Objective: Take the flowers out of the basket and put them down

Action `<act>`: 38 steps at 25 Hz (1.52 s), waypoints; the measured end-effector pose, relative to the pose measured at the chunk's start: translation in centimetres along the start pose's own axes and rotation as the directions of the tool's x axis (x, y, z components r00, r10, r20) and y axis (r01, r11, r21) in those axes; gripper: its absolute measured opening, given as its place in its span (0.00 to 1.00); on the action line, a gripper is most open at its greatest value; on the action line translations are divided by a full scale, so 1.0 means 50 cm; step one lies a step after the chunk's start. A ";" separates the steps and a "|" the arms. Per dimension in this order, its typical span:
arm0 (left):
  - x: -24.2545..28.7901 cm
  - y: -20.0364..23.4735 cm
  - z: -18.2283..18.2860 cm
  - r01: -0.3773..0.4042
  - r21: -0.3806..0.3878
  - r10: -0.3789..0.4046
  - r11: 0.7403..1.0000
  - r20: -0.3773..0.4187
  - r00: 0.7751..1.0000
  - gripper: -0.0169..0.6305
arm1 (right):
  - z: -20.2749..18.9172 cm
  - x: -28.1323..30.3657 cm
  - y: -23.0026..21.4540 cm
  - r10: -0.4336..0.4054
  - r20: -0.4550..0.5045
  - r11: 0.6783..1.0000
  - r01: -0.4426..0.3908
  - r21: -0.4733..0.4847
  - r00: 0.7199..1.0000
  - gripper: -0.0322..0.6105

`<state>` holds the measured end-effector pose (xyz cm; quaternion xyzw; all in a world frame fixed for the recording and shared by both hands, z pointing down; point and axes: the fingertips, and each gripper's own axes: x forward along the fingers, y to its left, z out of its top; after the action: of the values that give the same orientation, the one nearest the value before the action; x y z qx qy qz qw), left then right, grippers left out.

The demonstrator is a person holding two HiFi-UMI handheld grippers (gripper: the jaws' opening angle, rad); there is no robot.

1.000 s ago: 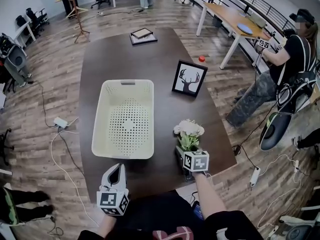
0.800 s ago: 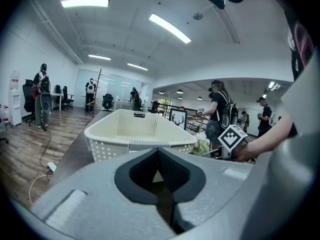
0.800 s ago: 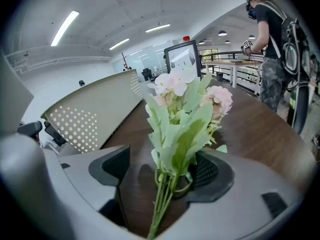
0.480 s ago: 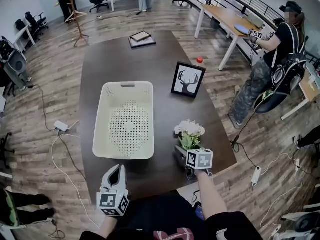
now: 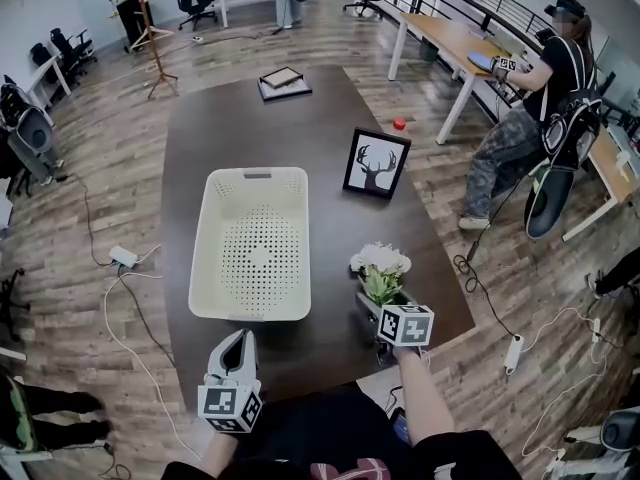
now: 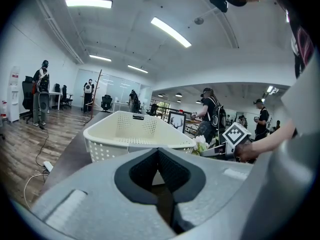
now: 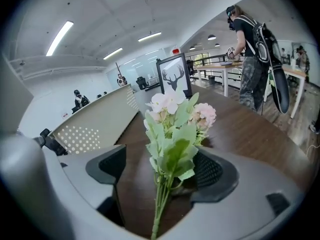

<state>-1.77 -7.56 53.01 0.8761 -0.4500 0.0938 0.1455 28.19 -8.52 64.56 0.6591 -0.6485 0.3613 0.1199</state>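
Between the wide-apart jaws of the right tongs, which have just been opening, one bunch of flowers rests loose on the tabletop. Left tongs are closed, empty, near one basket.

Dark oval wooden table under my right gripper, brown plank floor around, pale wooden desk beyond, rightward

the right claw has just been opening its jaws, the flowers loose between them.
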 end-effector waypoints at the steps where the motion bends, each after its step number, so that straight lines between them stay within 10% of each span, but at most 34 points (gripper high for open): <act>1: -0.001 0.001 0.000 -0.001 0.000 0.001 1.000 0.001 1.000 0.04 | 0.004 -0.003 0.000 -0.007 0.012 1.000 0.007 -0.006 1.000 0.68; 38: -0.034 -0.007 -0.022 0.055 -0.009 -0.055 0.998 -0.001 0.998 0.04 | 0.054 -0.159 0.180 0.088 0.261 0.991 -0.059 -0.116 0.961 0.68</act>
<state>-2.50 -5.68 53.49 0.8875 -0.4259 0.0884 0.1522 21.40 -5.28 54.85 0.6696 -0.7013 0.2387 0.0535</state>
